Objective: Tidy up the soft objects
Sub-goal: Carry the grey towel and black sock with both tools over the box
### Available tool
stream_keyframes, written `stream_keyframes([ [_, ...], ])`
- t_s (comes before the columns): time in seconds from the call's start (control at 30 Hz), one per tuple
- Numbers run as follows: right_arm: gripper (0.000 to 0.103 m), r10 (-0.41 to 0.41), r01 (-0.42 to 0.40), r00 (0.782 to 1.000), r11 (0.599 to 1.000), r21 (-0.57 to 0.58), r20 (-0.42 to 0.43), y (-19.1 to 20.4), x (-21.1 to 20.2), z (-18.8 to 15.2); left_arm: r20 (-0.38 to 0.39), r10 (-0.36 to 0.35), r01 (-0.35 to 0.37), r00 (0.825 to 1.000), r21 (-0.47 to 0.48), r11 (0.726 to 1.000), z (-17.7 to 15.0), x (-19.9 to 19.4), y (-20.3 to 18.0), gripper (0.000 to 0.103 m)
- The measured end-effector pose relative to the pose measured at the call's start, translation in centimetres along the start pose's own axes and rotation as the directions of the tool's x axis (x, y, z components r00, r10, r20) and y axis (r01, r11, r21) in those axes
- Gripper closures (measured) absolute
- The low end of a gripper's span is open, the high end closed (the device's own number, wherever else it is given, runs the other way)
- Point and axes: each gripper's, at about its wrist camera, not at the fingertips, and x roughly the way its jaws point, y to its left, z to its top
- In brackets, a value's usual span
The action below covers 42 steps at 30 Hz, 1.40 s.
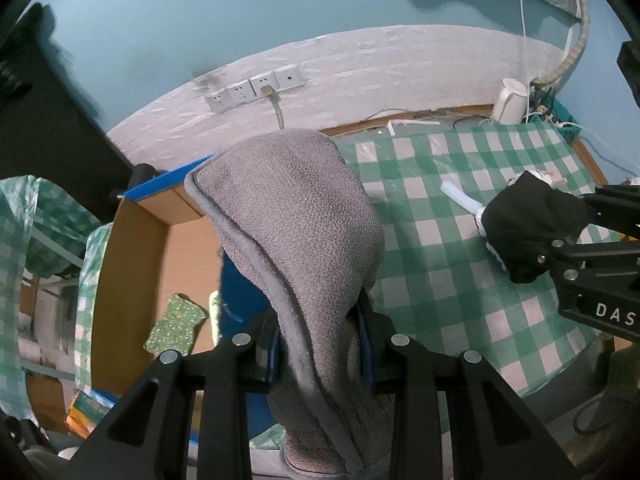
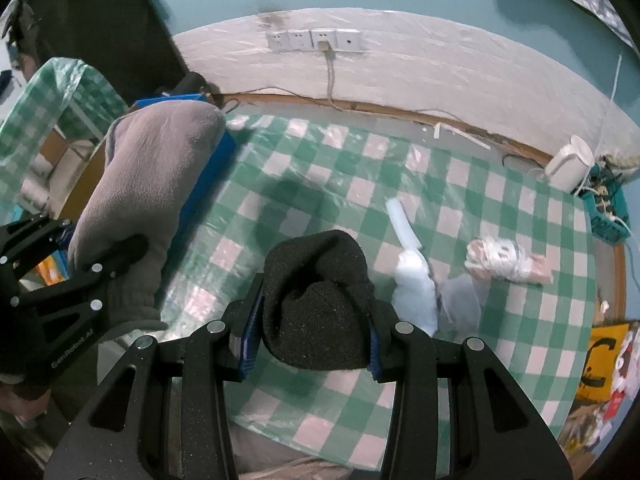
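Observation:
My left gripper [image 1: 322, 344] is shut on a grey fleece mitten [image 1: 292, 216], which stands up between the blue pads above the left edge of the table. The same mitten [image 2: 148, 184] shows at the left of the right wrist view, held by the left gripper [image 2: 106, 268]. My right gripper [image 2: 314, 340] is shut on a black knit beanie [image 2: 316, 300], bunched between its pads over the checked tablecloth [image 2: 360, 160]. In the left wrist view the beanie [image 1: 528, 220] hangs from the right gripper at the right edge.
An open cardboard box [image 1: 132, 264] with blue trim sits left of the table; a green glittery piece [image 1: 176, 328] lies inside. On the cloth lie a white brush-like item [image 2: 412, 276] and a plastic-wrapped bundle [image 2: 504, 260]. A white device [image 2: 568, 164] stands at the far right.

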Motion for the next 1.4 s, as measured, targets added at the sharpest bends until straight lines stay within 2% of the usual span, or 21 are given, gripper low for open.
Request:
stream_keyframes([
  [0.33, 0.062, 0.036, -0.035, 0.999, 0.998, -0.06, 0.013, 4.2, 0.4, 2.2, 0.035, 0.04, -0.039, 0.999, -0.039, 0.998, -0.9, -1.2, 3.3, 0.072],
  [0.73, 0.062, 0.07, -0.067, 0.997, 0.988, -0.142, 0.016, 9.9, 1.0, 4.9, 0.052, 0.064, -0.057, 0.997, -0.13, 0.99, -2.3, -2.0, 8.2, 0.072],
  [1.2, 0.062, 0.105, -0.104, 0.994, 0.966, -0.235, -0.009, 17.1, 3.3, 7.5, 0.018, 0.089, -0.081, 0.996, -0.249, 0.965, -4.4, -0.9, 14.5, 0.072],
  [1.4, 0.062, 0.115, -0.119, 0.993, 0.957, -0.264, -0.031, 19.8, 5.1, 8.4, -0.028, 0.078, -0.083, 0.997, -0.3, 0.95, -5.4, 0.8, 16.9, 0.072],
])
